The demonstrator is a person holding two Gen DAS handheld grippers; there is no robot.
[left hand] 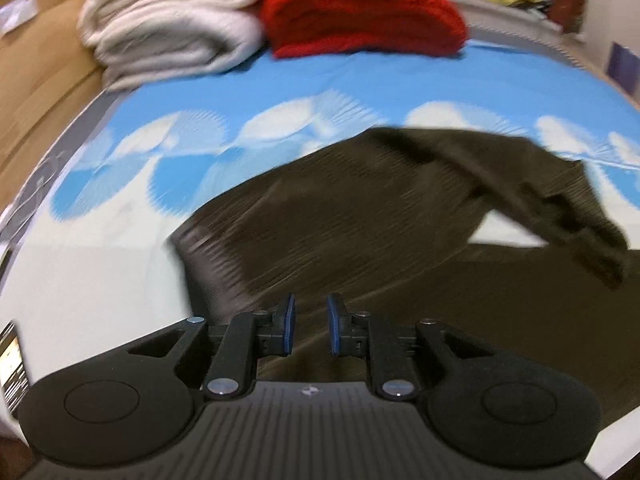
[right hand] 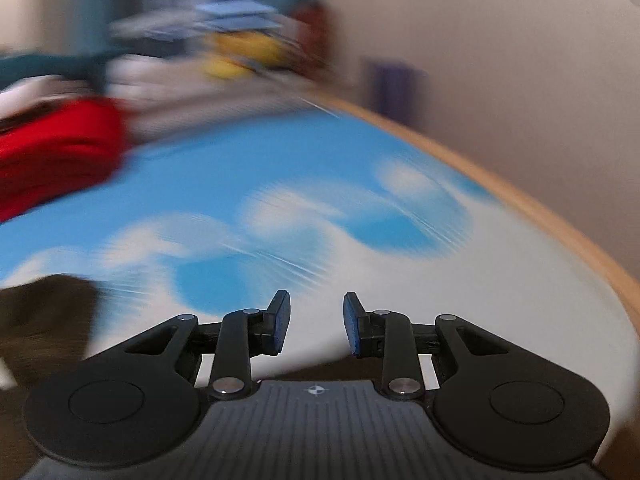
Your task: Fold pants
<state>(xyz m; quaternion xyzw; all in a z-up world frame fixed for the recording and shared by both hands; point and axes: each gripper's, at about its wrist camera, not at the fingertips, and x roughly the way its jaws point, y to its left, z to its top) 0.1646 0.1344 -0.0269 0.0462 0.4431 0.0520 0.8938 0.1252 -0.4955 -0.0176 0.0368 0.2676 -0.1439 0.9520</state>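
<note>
Both jaws parted and empty, left gripper (left hand: 311, 328) narrowly over near pants (left hand: 360, 220) on the bed sheet (left hand: 280, 80), right gripper (right hand: 316, 326) wider over bare sheet right of them; judgement: flatten the flipped far-right leg, pinch edges squarely.

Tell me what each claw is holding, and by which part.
Nothing. The left claw is open over the pants; the right claw is open over the sheet.
</note>
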